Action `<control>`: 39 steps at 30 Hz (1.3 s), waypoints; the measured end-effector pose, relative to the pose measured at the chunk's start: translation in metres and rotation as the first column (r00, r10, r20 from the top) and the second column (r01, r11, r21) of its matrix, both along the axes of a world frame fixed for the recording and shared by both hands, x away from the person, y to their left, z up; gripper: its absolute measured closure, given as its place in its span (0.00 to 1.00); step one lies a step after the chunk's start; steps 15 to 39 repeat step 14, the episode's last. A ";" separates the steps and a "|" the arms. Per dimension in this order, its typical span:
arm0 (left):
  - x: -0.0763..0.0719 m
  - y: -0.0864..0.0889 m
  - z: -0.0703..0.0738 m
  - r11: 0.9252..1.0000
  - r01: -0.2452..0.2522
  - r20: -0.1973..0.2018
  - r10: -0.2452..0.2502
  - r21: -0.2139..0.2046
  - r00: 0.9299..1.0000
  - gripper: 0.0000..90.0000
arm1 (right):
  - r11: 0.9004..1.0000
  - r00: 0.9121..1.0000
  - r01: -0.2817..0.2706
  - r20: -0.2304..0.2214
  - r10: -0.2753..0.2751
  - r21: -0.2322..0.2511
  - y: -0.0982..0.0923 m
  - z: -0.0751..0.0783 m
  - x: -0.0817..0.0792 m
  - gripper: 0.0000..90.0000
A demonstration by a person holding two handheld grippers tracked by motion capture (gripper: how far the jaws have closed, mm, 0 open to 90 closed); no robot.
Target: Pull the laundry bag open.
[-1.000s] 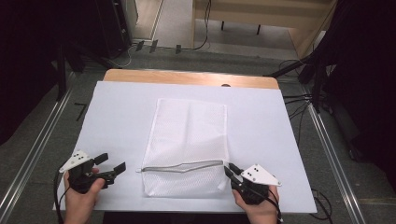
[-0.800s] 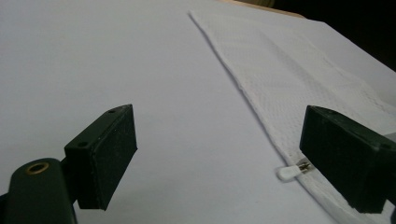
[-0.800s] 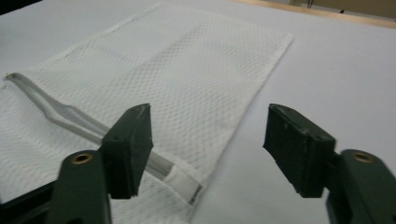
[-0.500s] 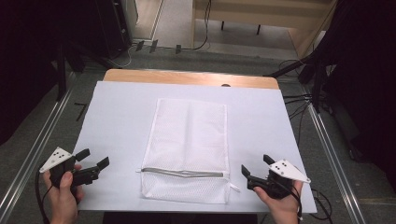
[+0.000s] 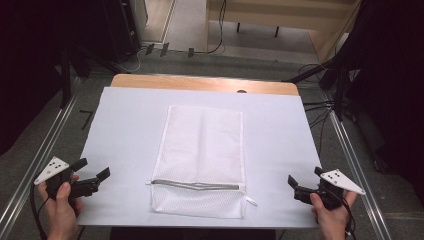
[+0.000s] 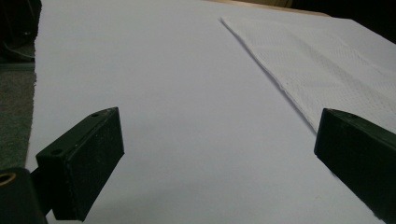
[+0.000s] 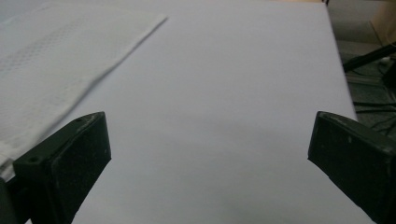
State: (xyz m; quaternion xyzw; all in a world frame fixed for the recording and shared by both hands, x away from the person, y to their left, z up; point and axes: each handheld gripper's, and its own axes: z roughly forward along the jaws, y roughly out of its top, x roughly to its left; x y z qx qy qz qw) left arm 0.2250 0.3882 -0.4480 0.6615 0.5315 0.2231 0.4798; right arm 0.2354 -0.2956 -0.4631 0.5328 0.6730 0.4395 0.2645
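A white mesh laundry bag [image 5: 202,160] lay flat on the white table cover [image 5: 125,130], roughly central, long axis running away from the person and near end close to the near edge. A grey zipper [image 5: 197,184] crossed it near the near end, appearing closed, slightly wavy, with its white pull tab [image 5: 251,200] resting at the bag's right edge on the cover. The mesh looked smooth with a faint lengthwise crease down the middle, and one long edge showed in each gripper view [image 6: 299,65] [image 7: 70,51].
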 end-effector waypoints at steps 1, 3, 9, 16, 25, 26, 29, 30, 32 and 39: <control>0.000 0.001 0.000 1.000 -0.001 0.002 0.001 0.000 1.000 0.01 | 1.000 1.000 0.012 -0.003 -0.012 0.009 -0.006 -0.002 0.001 0.00; 0.000 0.003 0.000 1.000 -0.003 -0.002 0.003 0.001 1.000 0.00 | 0.998 0.999 0.049 -0.017 -0.049 0.026 -0.017 -0.006 0.001 0.00; 0.000 0.003 0.000 1.000 -0.006 -0.003 0.006 0.003 1.000 0.00 | 0.996 0.996 0.084 -0.035 -0.082 0.044 -0.024 -0.011 0.001 0.00; 0.001 0.001 0.000 1.000 -0.003 -0.001 0.003 0.011 1.000 0.00 | 0.996 0.996 0.086 -0.035 -0.085 0.033 -0.023 -0.012 0.002 0.00; 0.001 0.001 0.000 1.000 -0.003 -0.001 0.003 0.011 1.000 0.00 | 0.996 0.996 0.086 -0.035 -0.085 0.033 -0.023 -0.012 0.002 0.00; 0.001 0.001 0.000 1.000 -0.003 -0.001 0.003 0.011 1.000 0.00 | 0.996 0.996 0.086 -0.035 -0.085 0.033 -0.023 -0.012 0.002 0.00; 0.001 0.001 0.000 1.000 -0.003 -0.001 0.003 0.011 1.000 0.00 | 0.996 0.996 0.086 -0.035 -0.085 0.033 -0.023 -0.012 0.002 0.00; 0.001 0.001 0.000 1.000 -0.003 -0.001 0.003 0.011 1.000 0.00 | 0.996 0.996 0.086 -0.035 -0.085 0.033 -0.023 -0.012 0.002 0.00; 0.001 0.001 0.000 1.000 -0.003 -0.001 0.003 0.011 1.000 0.00 | 0.996 0.996 0.086 -0.035 -0.085 0.033 -0.023 -0.012 0.002 0.00; 0.001 0.001 0.000 1.000 -0.003 -0.001 0.003 0.011 1.000 0.00 | 0.996 0.996 0.086 -0.035 -0.085 0.033 -0.023 -0.012 0.002 0.00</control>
